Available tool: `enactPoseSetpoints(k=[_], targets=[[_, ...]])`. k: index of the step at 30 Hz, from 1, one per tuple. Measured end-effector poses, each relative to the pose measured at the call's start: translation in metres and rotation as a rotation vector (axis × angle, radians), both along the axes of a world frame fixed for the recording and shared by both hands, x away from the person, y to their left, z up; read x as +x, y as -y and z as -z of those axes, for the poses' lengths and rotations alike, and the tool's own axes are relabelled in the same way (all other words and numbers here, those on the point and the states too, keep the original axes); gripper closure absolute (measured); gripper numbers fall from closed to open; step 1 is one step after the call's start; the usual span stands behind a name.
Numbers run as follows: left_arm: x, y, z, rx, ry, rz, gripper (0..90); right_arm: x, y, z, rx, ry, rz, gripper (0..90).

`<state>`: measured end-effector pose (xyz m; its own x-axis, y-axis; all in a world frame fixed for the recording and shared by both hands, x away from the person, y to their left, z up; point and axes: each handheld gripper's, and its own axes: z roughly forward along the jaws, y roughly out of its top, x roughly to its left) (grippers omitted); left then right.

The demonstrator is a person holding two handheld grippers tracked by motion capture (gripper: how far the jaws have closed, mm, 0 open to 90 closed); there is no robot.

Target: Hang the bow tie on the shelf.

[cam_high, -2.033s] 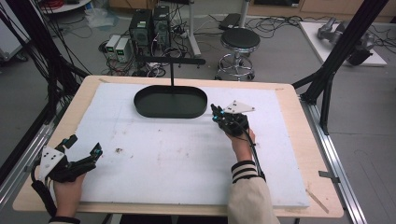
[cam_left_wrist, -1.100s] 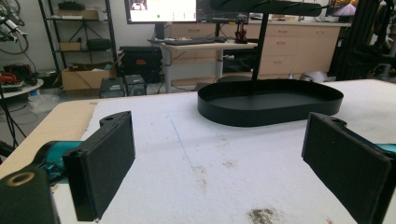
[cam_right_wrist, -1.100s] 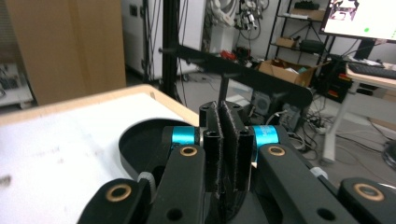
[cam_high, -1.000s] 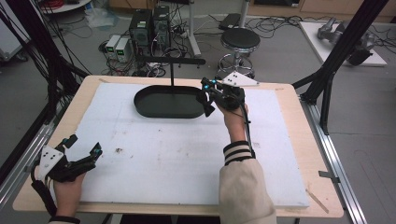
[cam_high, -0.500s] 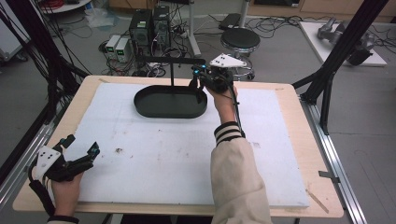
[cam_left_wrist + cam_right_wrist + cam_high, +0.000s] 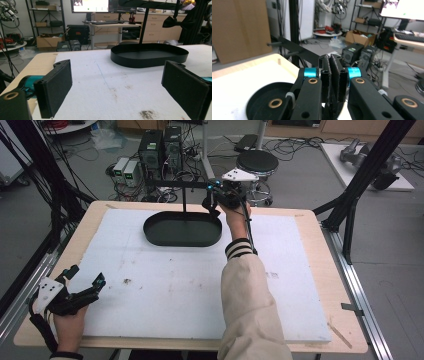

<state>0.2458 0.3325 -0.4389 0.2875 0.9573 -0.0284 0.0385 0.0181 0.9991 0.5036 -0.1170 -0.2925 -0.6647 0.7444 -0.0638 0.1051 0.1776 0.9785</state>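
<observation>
Fingers (image 6: 331,75) pinched together above tray (image 6: 262,100)

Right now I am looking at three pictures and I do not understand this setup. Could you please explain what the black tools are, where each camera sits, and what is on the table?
There is no robot here. A person holds a hand tool with two black jaws in each hand. One picture comes from a fixed camera above the table. The other two come from small cameras that ride on the tools and look along their jaws.

On the wooden table lies a white foam board. On the board stands a black oval tray, and a thin post with a crossbar rises from it.

The left gripper rests near the table's near corner, jaws wide open and holding nothing. The right gripper is raised beside the crossbar with its jaws shut. I cannot tell whether anything thin is pinched between them.
</observation>
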Motion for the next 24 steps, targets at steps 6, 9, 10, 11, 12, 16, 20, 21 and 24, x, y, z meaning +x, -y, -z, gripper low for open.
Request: enactPoseSetpoints(k=[6, 9, 10, 11, 12, 16, 20, 21, 24], targets=[[-0.001, -0.001, 0.0, -0.005, 0.0, -0.002, 10.1, 0.008, 0.003, 0.005, -0.002, 0.006, 0.035, 86.6], [-0.001, -0.001, 0.0, -0.005, -0.004, 0.003, 10.1, 0.01, 0.005, 0.007, -0.021, 0.003, 0.061, 86.6], [-0.001, 0.0, 0.0, -0.006, -0.004, 0.005, 10.1, 0.011, 0.006, 0.008, -0.025, -0.001, 0.069, 86.5], [-0.001, 0.0, 0.0, -0.006, -0.004, 0.005, 10.1, 0.012, 0.008, 0.009, -0.029, -0.01, 0.08, 86.4], [-0.001, 0.001, 0.001, -0.009, -0.002, 0.007, 10.1, 0.013, 0.009, 0.01, -0.033, -0.018, 0.088, 86.2], [-0.001, 0.001, 0.0, -0.006, -0.007, 0.009, 10.1, 0.015, 0.012, 0.014, -0.07, -0.03, 0.121, 75.5], [-0.002, 0.002, 0.0, -0.001, -0.003, 0.003, 10.1, 0.017, 0.017, 0.017, -0.055, -0.049, 0.198, 54.6], [-0.002, 0.002, 0.0, -0.002, -0.003, 0.003, 10.1, 0.017, 0.019, 0.017, -0.05, -0.052, 0.22, 49.3], [-0.003, 0.002, 0.0, -0.004, -0.003, 0.003, 10.1, 0.013, 0.025, 0.016, -0.024, -0.047, 0.264, 36.9]])
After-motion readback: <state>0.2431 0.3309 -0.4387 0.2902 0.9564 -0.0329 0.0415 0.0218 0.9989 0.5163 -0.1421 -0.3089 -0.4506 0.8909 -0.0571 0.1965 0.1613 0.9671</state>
